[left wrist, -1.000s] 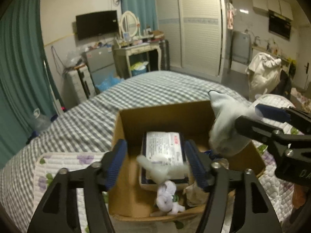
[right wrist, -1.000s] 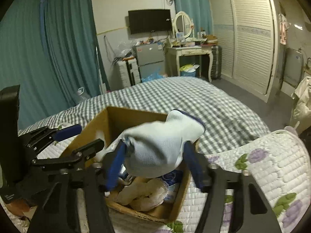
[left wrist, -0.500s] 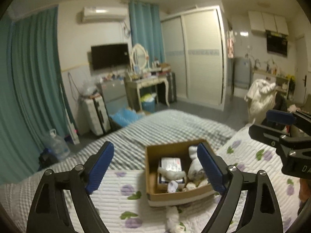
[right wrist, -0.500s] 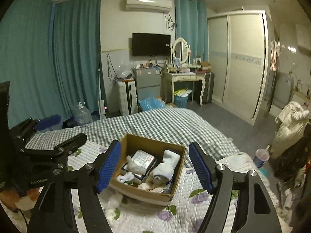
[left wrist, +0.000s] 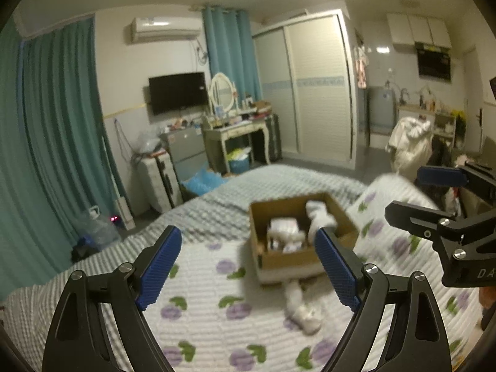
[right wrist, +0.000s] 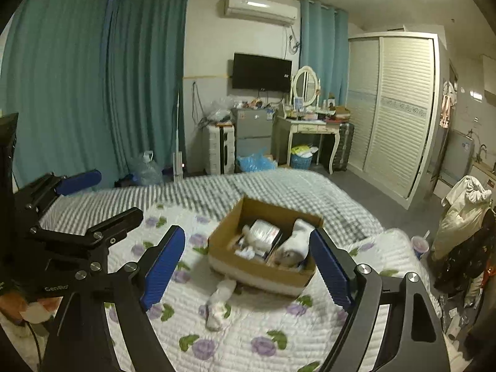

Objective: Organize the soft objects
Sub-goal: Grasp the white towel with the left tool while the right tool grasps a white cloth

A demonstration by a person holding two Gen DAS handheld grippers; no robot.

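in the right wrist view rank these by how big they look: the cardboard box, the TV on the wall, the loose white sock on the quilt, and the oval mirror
1. cardboard box
2. TV
3. and 4. oval mirror and white sock: they look about alike, so I won't rank them. The sock lies nearer the camera, so apparent size misleads.

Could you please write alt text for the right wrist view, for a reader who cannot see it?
An open, empty right gripper hangs above a bed with a floral quilt, facing a cardboard box that holds white socks and a packet. One white sock lies on the quilt in front of the box. The left gripper, also open, is at the left edge.
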